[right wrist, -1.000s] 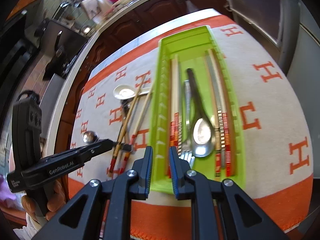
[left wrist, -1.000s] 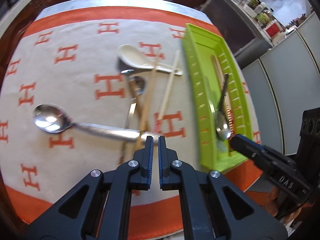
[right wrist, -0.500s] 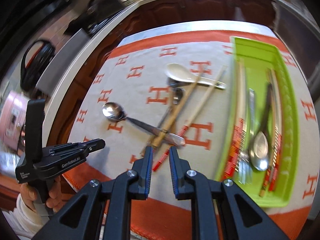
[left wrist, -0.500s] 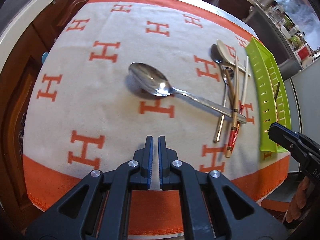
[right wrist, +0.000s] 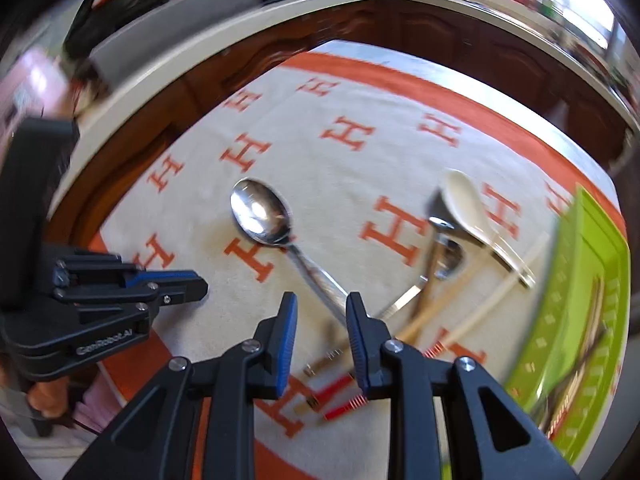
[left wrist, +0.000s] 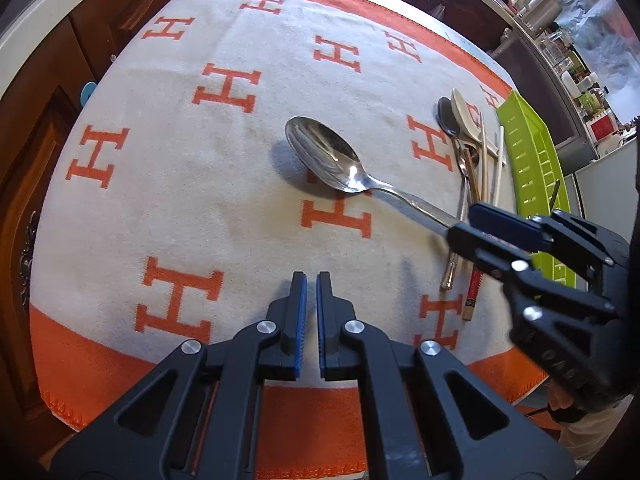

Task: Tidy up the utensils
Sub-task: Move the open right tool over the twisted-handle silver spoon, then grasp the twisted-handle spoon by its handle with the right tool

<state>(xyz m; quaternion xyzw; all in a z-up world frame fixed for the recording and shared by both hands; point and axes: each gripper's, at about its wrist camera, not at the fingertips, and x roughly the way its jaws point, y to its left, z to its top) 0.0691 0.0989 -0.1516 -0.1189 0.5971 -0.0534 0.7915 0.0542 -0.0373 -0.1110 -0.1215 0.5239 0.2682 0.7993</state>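
A large steel spoon (left wrist: 325,156) (right wrist: 262,213) lies on the white and orange cloth (left wrist: 200,184), its handle running under a pile of utensils: a white ceramic spoon (left wrist: 466,114) (right wrist: 466,204), a small metal spoon (right wrist: 448,258) and chopsticks (left wrist: 476,280) (right wrist: 460,300). My left gripper (left wrist: 311,280) (right wrist: 192,286) is shut and empty, over the cloth's near edge. My right gripper (right wrist: 320,300) (left wrist: 472,220) is open just above the steel spoon's handle. The green tray (left wrist: 534,160) (right wrist: 580,296) holds several utensils at the right.
Dark wood cabinets and a pale countertop edge (right wrist: 200,64) run beyond the cloth. A kitchen counter with jars and containers (left wrist: 560,52) stands behind the tray. The cloth's orange border (left wrist: 100,352) marks the near table edge.
My right gripper has moved left from the tray to the steel spoon's handle and its jaws have opened. My left gripper has pulled back left and stays shut.
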